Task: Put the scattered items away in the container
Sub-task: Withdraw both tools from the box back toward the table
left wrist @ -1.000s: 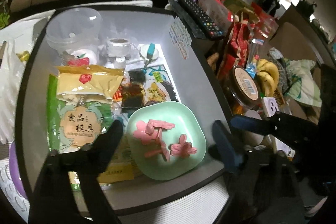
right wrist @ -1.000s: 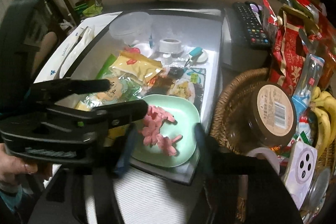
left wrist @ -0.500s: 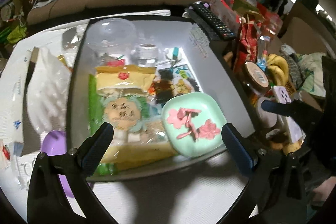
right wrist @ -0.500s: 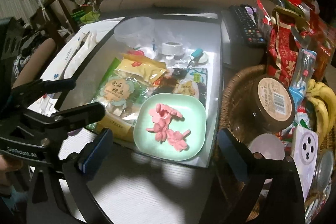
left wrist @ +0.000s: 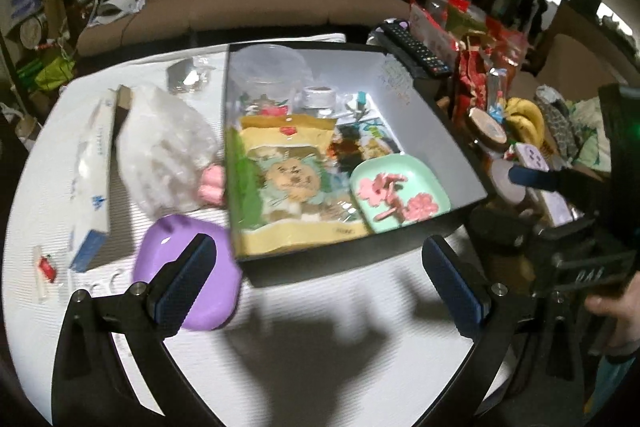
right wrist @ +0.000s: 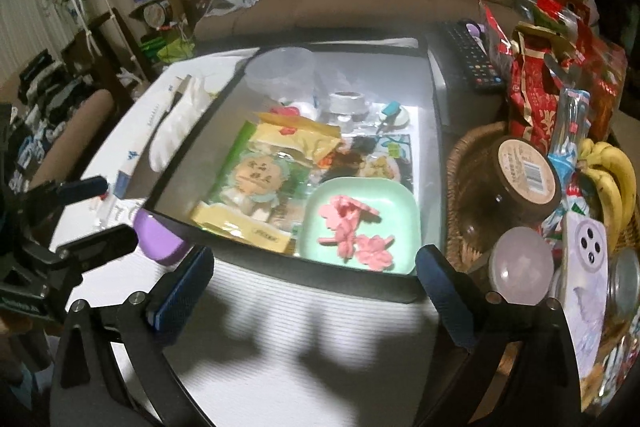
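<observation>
both grippers backed off from the box (left wrist: 440,227), left gripper (left wrist: 320,275) & right gripper (right wrist: 314,281) fingers wide apart, holding nothing. mint dish (left wrist: 400,187) w/ pink flowers now inside; purple dish (left wrist: 188,267) next, prob.

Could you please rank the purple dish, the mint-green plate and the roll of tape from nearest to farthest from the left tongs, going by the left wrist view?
1. Purple dish: on the white cloth outside the box, right at the left tongs' left finger.
2. Mint-green plate: in the box's near right corner.
3. Roll of tape: deep in the box, toward its far wall.
</observation>
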The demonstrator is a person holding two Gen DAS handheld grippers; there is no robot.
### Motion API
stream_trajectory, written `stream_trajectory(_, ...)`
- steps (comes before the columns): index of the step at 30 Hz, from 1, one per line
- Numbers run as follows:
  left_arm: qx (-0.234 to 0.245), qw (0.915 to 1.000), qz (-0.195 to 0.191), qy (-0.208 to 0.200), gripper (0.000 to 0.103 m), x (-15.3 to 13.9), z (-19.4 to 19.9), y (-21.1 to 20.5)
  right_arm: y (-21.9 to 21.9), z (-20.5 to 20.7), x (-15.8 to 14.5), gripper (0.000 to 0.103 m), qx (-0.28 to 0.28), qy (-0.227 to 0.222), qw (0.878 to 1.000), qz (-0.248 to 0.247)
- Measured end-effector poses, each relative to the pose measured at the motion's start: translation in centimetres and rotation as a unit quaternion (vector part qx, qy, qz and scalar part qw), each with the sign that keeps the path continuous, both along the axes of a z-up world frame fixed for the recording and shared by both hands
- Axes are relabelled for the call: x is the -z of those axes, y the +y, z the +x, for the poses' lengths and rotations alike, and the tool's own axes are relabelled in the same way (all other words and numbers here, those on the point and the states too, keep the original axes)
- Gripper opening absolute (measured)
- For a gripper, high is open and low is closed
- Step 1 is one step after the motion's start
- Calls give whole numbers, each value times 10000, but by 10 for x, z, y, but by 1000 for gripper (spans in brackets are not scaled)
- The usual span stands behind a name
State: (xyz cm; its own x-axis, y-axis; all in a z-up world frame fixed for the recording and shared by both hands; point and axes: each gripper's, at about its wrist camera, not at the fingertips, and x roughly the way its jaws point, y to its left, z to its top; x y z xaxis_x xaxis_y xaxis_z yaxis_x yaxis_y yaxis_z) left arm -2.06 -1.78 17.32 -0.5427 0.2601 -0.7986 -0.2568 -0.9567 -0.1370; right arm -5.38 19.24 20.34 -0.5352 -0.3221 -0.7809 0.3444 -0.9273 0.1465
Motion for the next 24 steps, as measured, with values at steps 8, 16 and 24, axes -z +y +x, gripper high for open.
stream_trajectory(8, -679, 9975, 200, 79, 103, 10, 32, -89, -39, 33, -16, 103, -243, 216, 9993, -206)
stream_trajectory(16, -1774, 9774, 1120, 258, 103, 31, 44, -217, -117, 41, -17, 103, -747, 152, 9951, -626)
stream_trajectory(24, -2643, 9466, 1813, 360, 103, 57, 30, -323, -213, 27, -17, 103, -1232, 161, 9872, -1003)
